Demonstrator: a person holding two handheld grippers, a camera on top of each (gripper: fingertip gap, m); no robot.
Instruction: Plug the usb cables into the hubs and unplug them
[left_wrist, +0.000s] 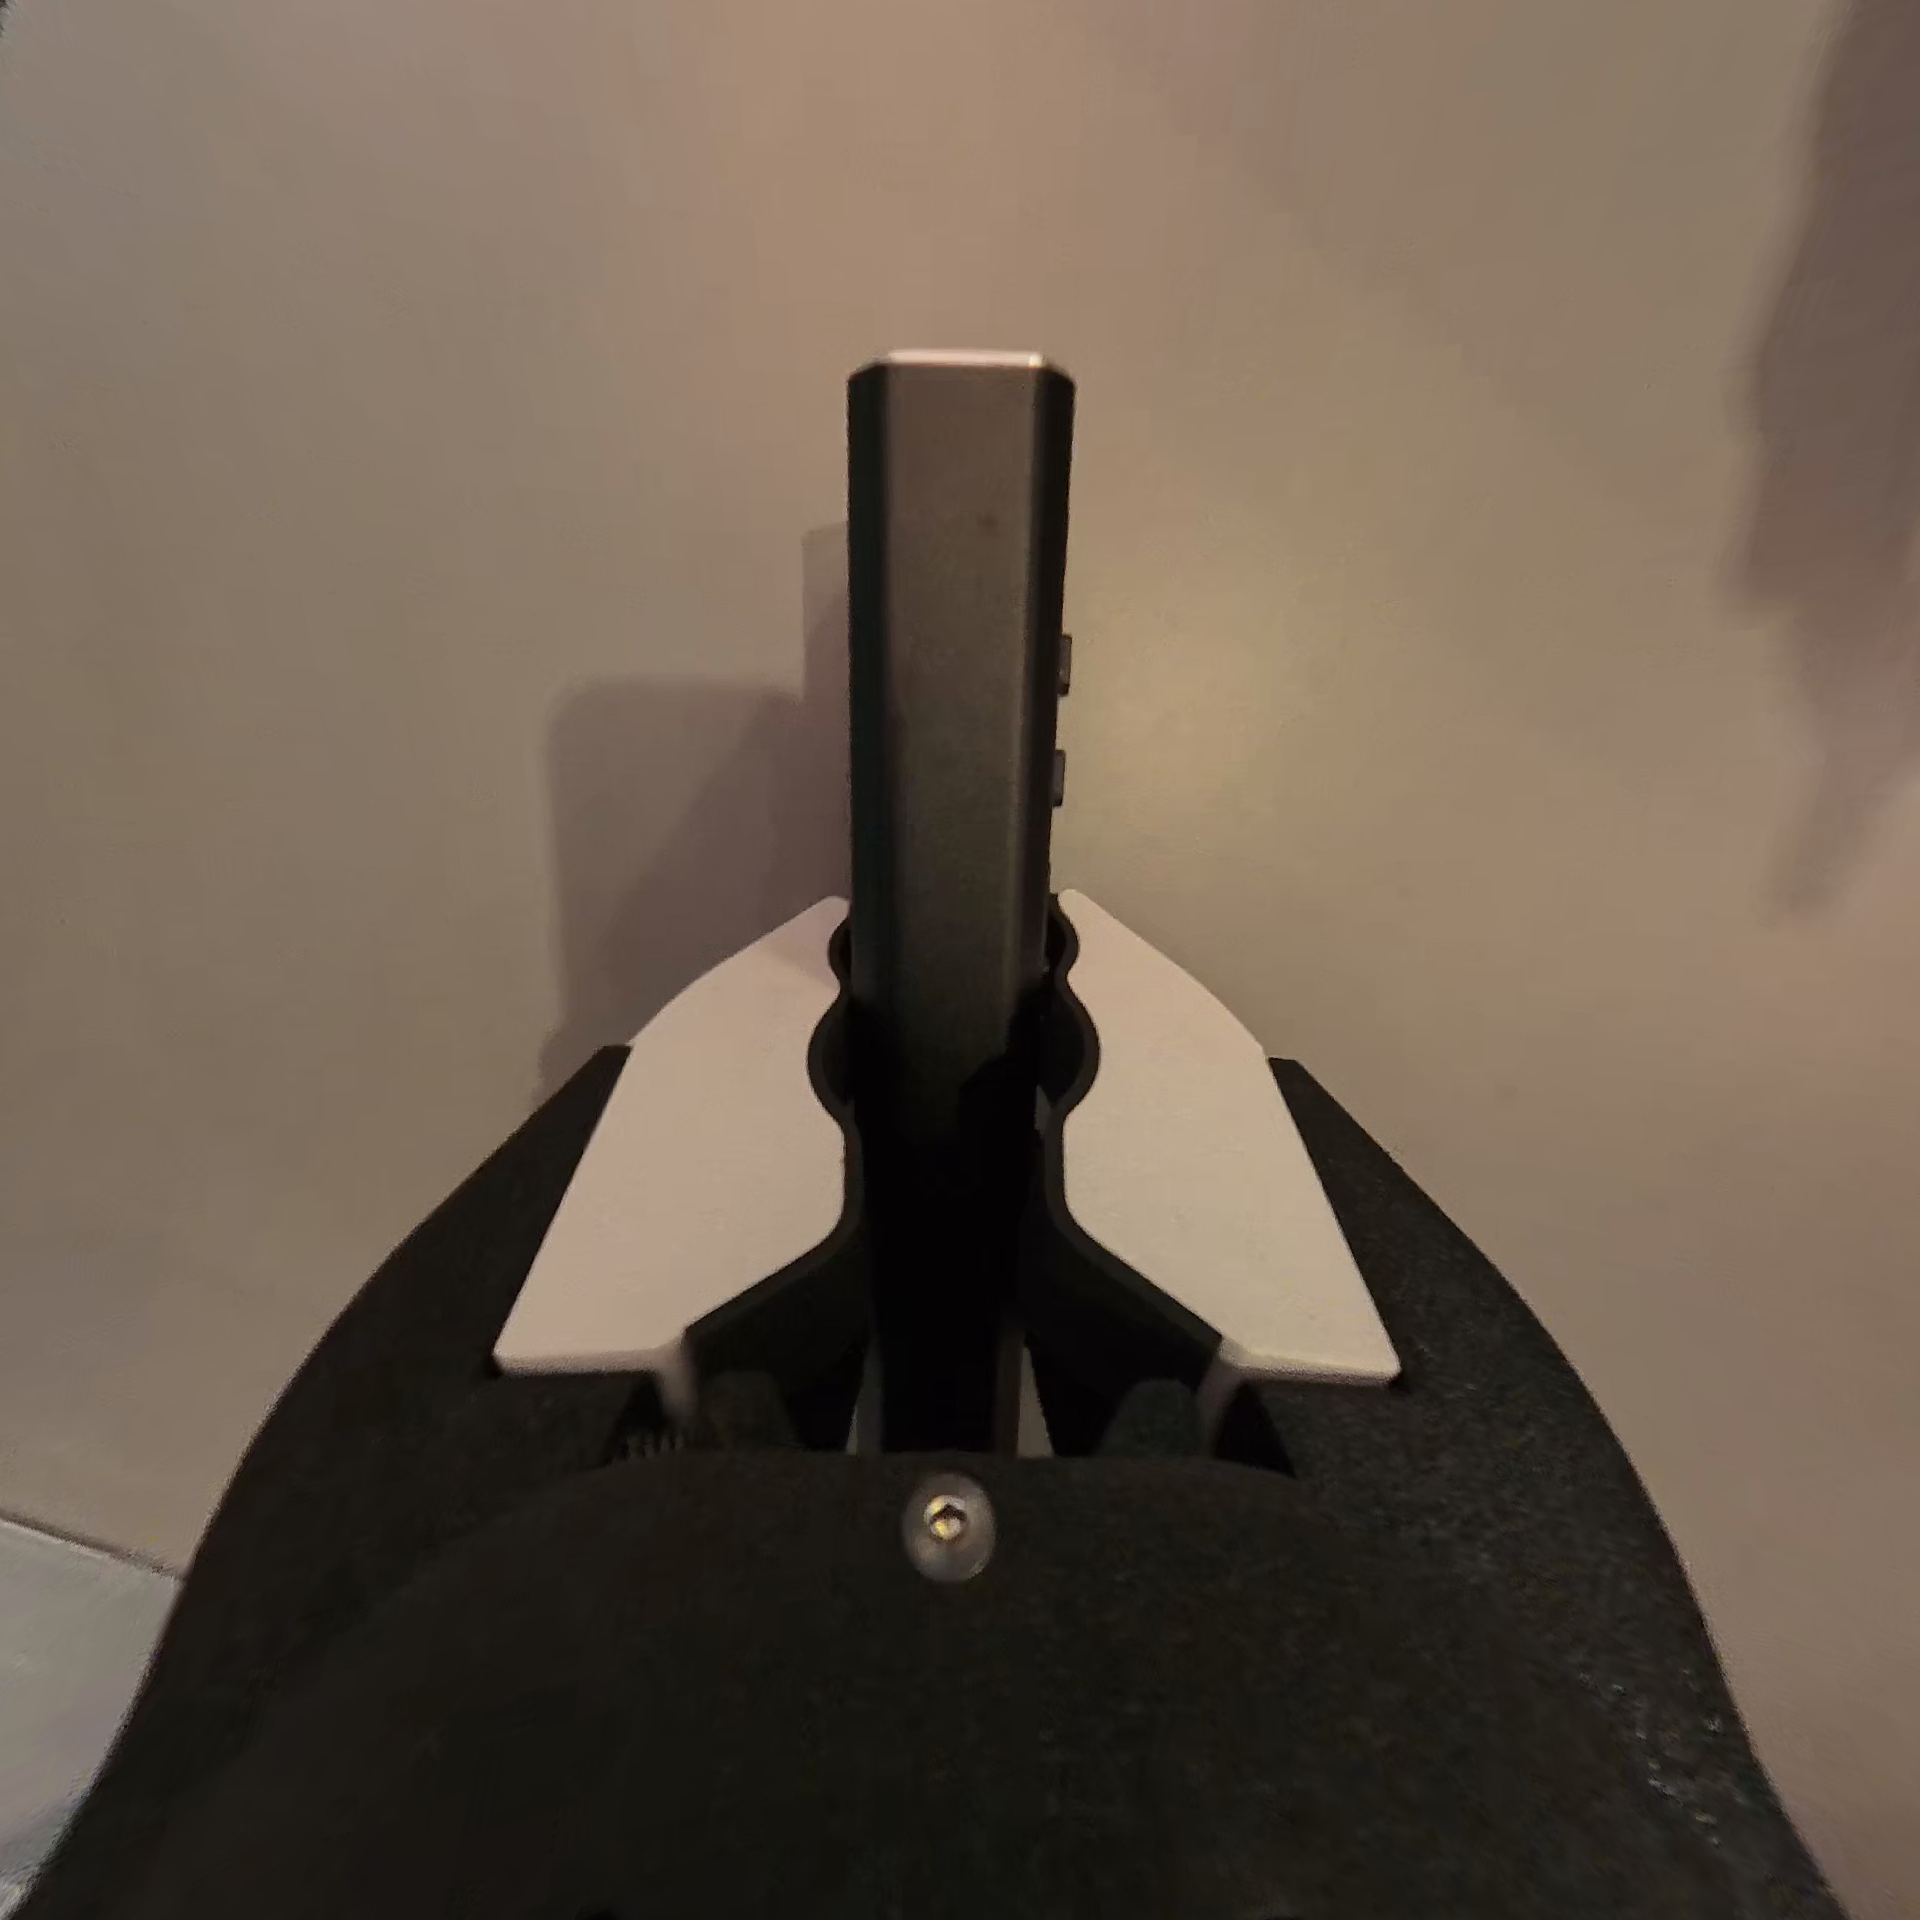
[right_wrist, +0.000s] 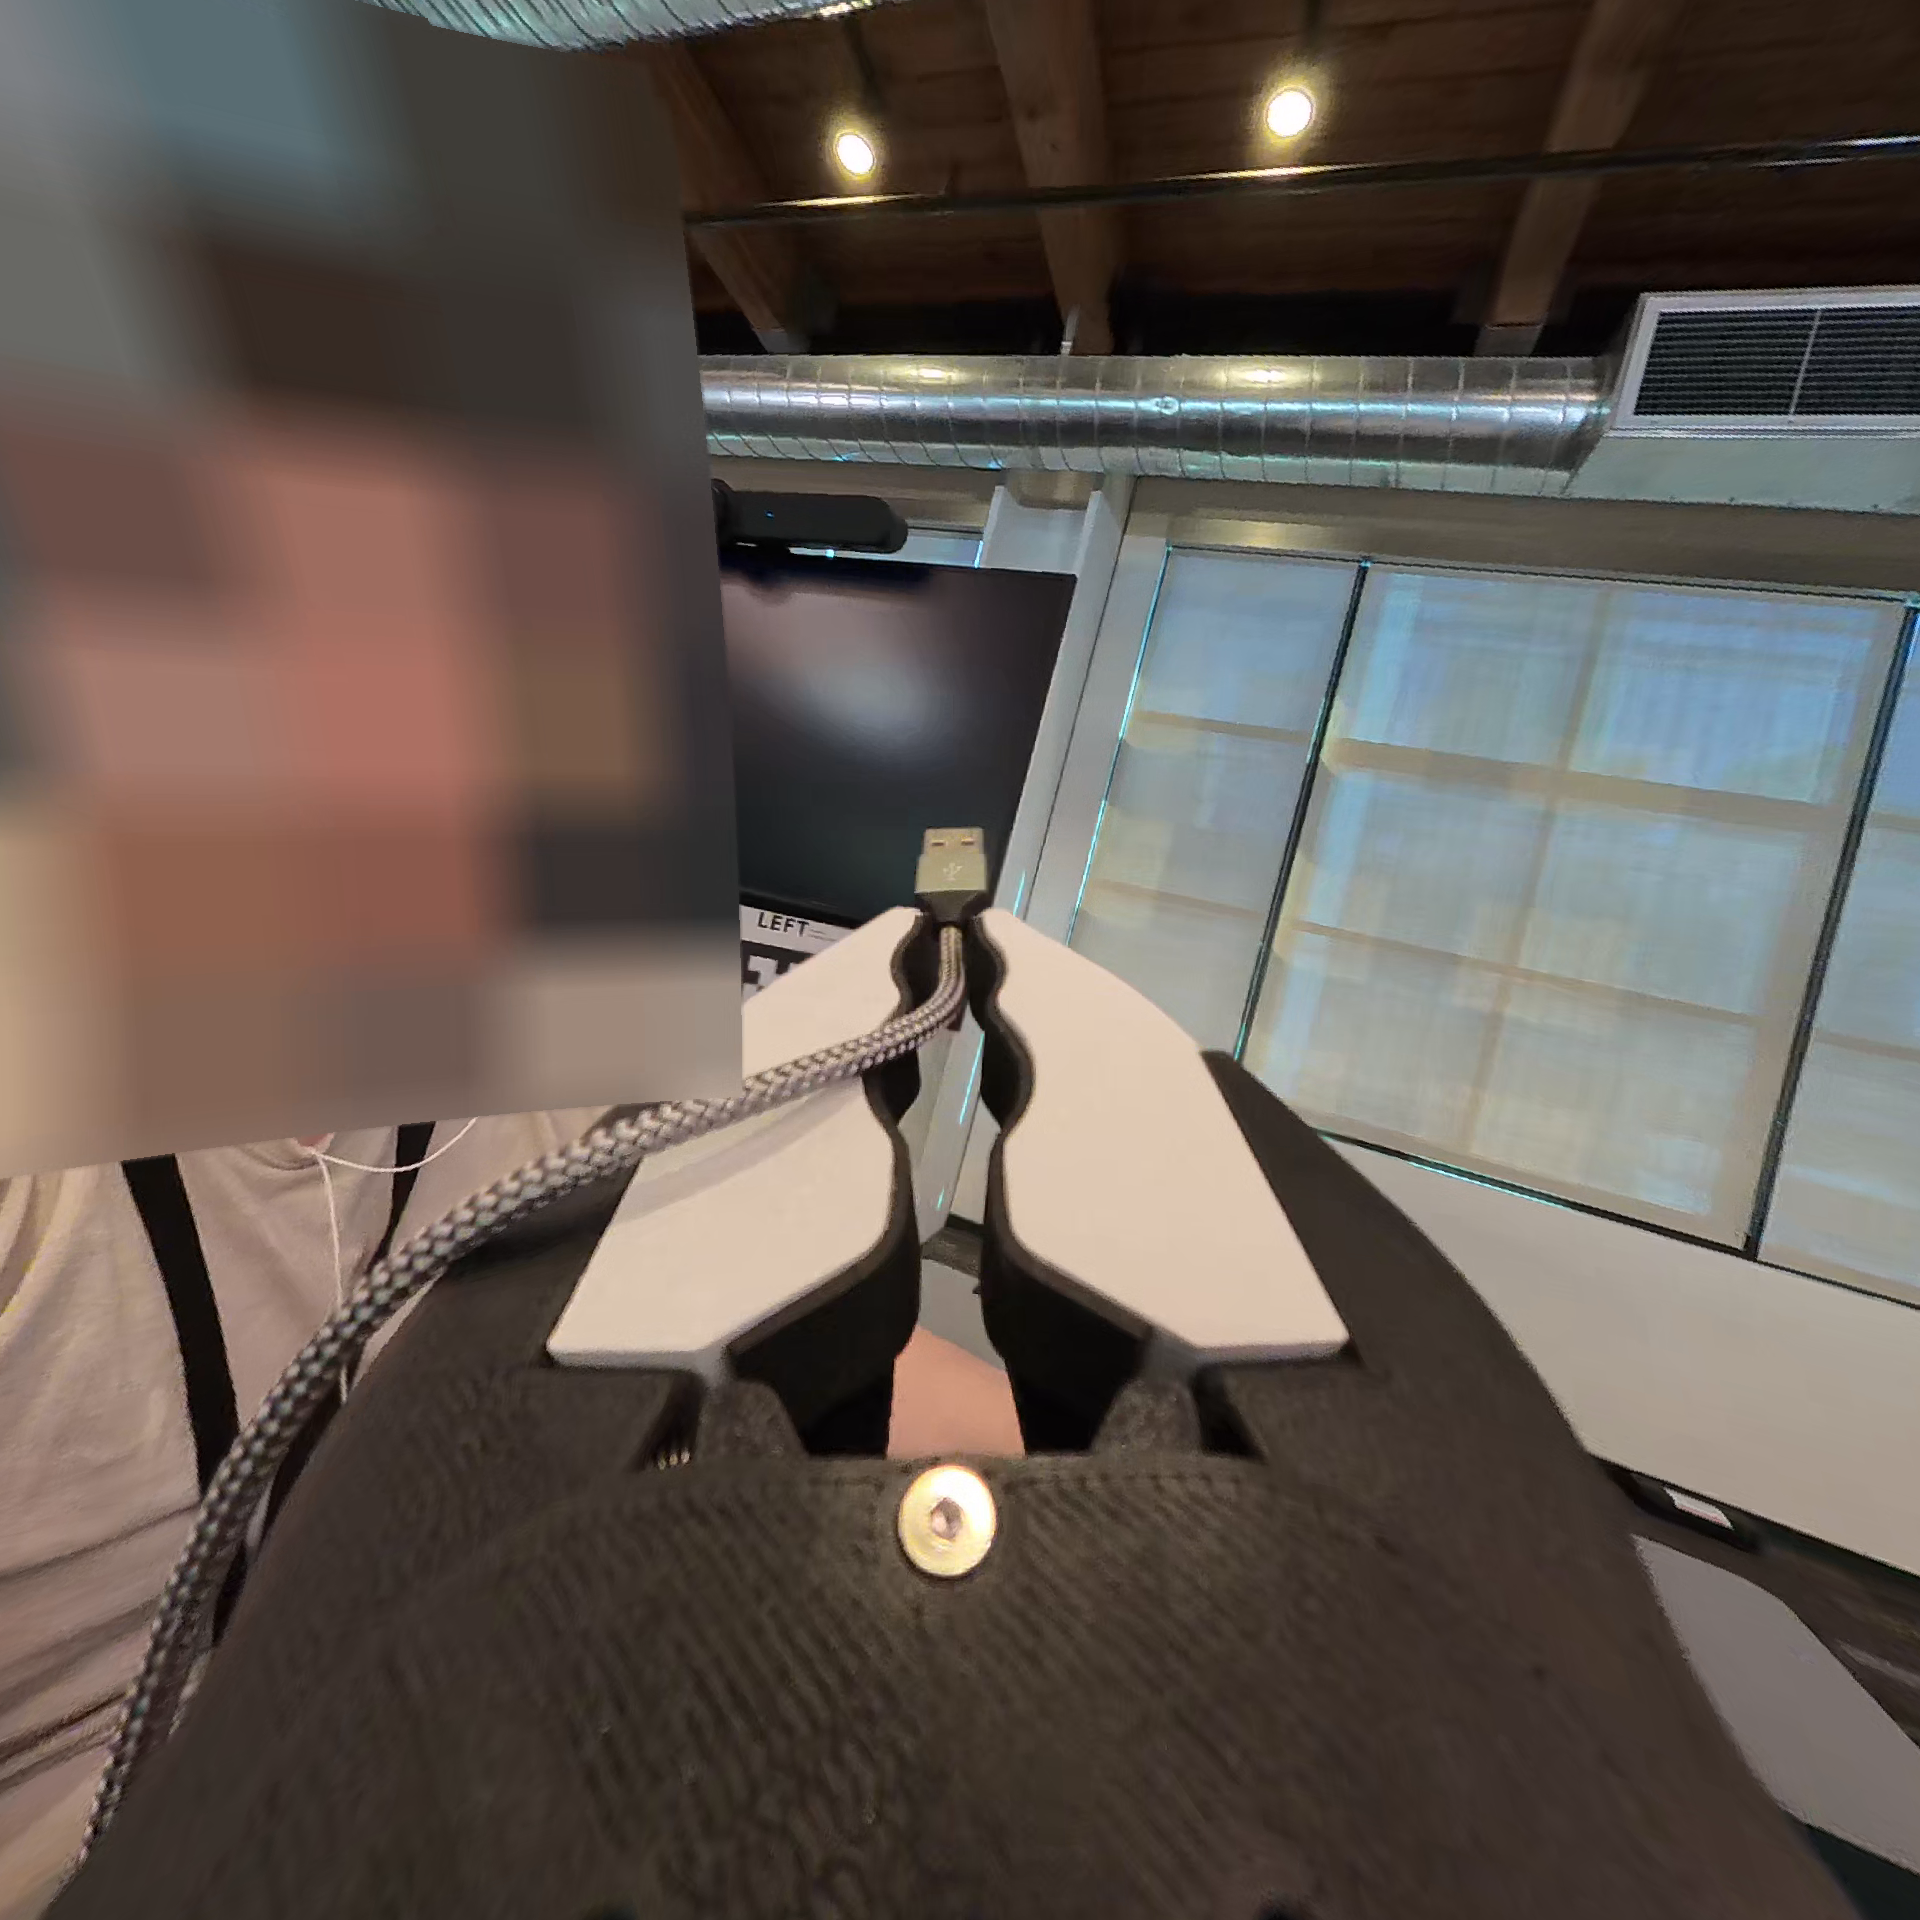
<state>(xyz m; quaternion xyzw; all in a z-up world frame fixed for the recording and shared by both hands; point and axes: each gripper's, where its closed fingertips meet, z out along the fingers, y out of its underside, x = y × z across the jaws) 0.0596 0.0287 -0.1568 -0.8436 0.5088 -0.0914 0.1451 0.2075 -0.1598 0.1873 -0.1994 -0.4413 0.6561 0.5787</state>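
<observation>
In the left wrist view my left gripper (left_wrist: 954, 940) is shut on a dark grey USB hub (left_wrist: 956, 644). The hub sticks straight out past the fingertips, edge on, with small ports showing on its right side and a pale end face at the tip. In the right wrist view my right gripper (right_wrist: 948, 925) is shut on a grey braided USB cable (right_wrist: 436, 1236) just behind its metal plug (right_wrist: 951, 860). The plug points forward and up beyond the fingertips. The cable trails back to the lower left over the gripper body. Neither view shows the other gripper's load.
A plain beige wall (left_wrist: 416, 416) fills the left wrist view, close ahead. The right wrist view looks up at a dark screen (right_wrist: 883, 727), large windows (right_wrist: 1558, 883), a metal duct (right_wrist: 1143, 410) and wooden ceiling beams. A person in a grey shirt (right_wrist: 94, 1403) stands at the left. The gap from one gripper's tips to the other's is roughly 40 centimetres.
</observation>
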